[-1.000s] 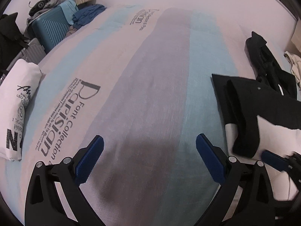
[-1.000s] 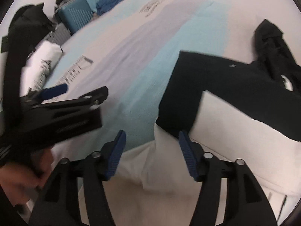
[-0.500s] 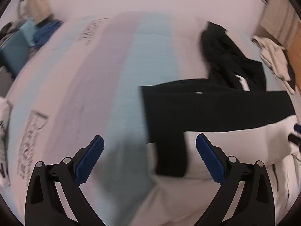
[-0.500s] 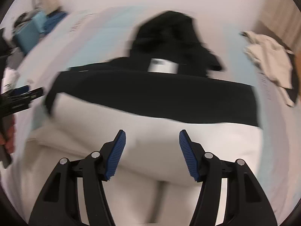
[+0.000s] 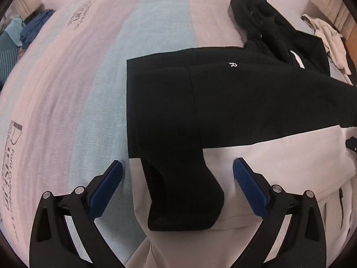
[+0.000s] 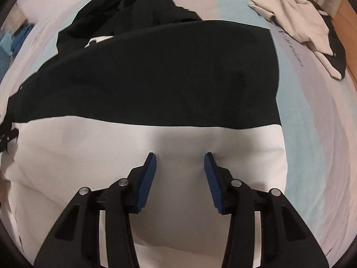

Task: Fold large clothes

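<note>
1. Black-and-white top (image 5: pixel 234 102) spread flat on the striped bedspread (image 5: pixel 133 44); black upper half, white lower half (image 6: pixel 111 147), small white logo on the black chest.
2. Black sleeve (image 5: pixel 178 189) folded down over the white part, cuff lying between the left gripper's blue pads.
3. Left gripper (image 5: pixel 178 186) poised over that sleeve, jaws spread wide, gripping nothing; left pad over the bedspread, right pad over the white cloth.
4. Right gripper (image 6: pixel 180 173) low over the white lower half, jaws parted to a medium gap, pad tips at or just above the cloth; contact cannot be told, and nothing seen pinched.
5. Crumpled black garment (image 6: pixel 125 11) at the far edge of the top, touching its black shoulder.
6. Beige garment (image 6: pixel 296 24) heaped at the far right of the bed, apart from the top.
7. Blue clothes (image 5: pixel 31 29) piled off the bed's far left corner.
8. Printed lettering (image 5: pixel 13 156) along the bedspread's left stripe.
</note>
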Demonstrator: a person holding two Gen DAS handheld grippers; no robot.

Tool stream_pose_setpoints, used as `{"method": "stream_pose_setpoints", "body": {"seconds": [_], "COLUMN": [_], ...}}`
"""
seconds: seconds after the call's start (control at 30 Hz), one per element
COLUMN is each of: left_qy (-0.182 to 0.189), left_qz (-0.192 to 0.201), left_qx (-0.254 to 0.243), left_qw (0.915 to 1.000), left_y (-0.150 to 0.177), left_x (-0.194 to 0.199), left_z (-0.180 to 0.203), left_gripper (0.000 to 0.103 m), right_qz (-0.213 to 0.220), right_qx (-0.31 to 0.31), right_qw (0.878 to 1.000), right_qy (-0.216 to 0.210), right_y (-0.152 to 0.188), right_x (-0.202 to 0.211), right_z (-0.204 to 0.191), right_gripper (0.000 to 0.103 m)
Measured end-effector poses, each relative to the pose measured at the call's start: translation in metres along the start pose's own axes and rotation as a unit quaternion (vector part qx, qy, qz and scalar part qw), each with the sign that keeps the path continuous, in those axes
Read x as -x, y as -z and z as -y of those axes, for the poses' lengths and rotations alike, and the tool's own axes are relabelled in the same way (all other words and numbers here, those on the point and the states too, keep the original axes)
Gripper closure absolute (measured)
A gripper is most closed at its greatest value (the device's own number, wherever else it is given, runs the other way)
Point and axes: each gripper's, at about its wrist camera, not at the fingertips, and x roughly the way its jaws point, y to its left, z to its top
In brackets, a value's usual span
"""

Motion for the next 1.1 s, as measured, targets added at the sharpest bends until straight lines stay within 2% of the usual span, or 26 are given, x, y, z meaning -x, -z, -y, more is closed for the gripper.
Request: {"method": "stream_pose_setpoints", "body": {"seconds": [0.07, 0.17, 0.27, 0.37, 0.4, 0.43, 0.47, 0.5, 0.6, 0.67, 0.83, 0.9, 1.03, 1.1], "left_qy": [-0.008, -0.007, -0.003, 0.003, 0.010, 0.021, 0.026, 0.034, 0.049, 0.048, 0.079, 0.077, 0.096, 0.104], "left_qz": [0.008, 0.034, 0.025, 0.013, 0.016, 0.028, 0.033, 0.038, 0.058, 0.069, 0.076, 0.068, 0.060, 0.047], "left_qx": [-0.002, -0.011, -0.019, -0.019, -0.017, -0.018, -0.023, -0.030, -0.071, -0.090, -0.136, -0.152, -0.159, -0.158], "left_qw": [0.9999, 0.9993, 0.9995, 0.9997, 0.9997, 0.9992, 0.9989, 0.9983, 0.9946, 0.9924, 0.9846, 0.9830, 0.9808, 0.9808], "left_y": [-0.007, -0.023, -0.044, -0.063, -0.071, -0.083, -0.090, -0.101, -0.147, -0.173, -0.238, -0.260, -0.285, -0.296], "left_x": [0.009, 0.025, 0.017, 0.009, 0.012, 0.020, 0.022, 0.025, 0.031, 0.029, 0.005, -0.011, -0.034, -0.050], "left_z": [0.003, 0.007, 0.010, 0.011, 0.012, 0.016, 0.020, 0.025, 0.043, 0.055, 0.091, 0.103, 0.114, 0.116], "left_gripper": [0.008, 0.007, 0.007, 0.007, 0.007, 0.007, 0.007, 0.007, 0.007, 0.007, 0.007, 0.007, 0.007, 0.007], "right_qz": [0.014, 0.066, 0.044, -0.004, -0.007, -0.003, 0.009, 0.037, 0.075, 0.088, 0.137, 0.116, 0.112, 0.096], "right_qx": [0.005, 0.022, 0.024, 0.036, 0.042, 0.050, 0.052, 0.055, 0.073, 0.076, 0.068, 0.087, 0.108, 0.100], "right_qw": [1.000, 0.997, 0.998, 0.999, 0.999, 0.999, 0.998, 0.998, 0.995, 0.993, 0.988, 0.989, 0.988, 0.989], "right_qy": [0.001, 0.022, 0.024, 0.026, 0.025, 0.020, 0.016, 0.010, -0.003, -0.001, -0.024, -0.031, -0.020, -0.048], "right_y": [-0.004, -0.021, -0.046, -0.059, -0.065, -0.072, -0.077, -0.089, -0.129, -0.155, -0.217, -0.239, -0.269, -0.283], "right_x": [0.012, 0.039, 0.027, 0.002, 0.000, 0.007, 0.015, 0.031, 0.051, 0.053, 0.028, 0.006, -0.030, -0.048], "right_z": [0.001, 0.007, 0.015, 0.016, 0.017, 0.016, 0.014, 0.013, 0.005, 0.001, 0.000, -0.003, -0.008, -0.006], "right_gripper": [0.061, 0.059, 0.059, 0.059, 0.054, 0.043, 0.037, 0.028, 0.022, 0.013, 0.011, 0.011, 0.011, 0.011]}}
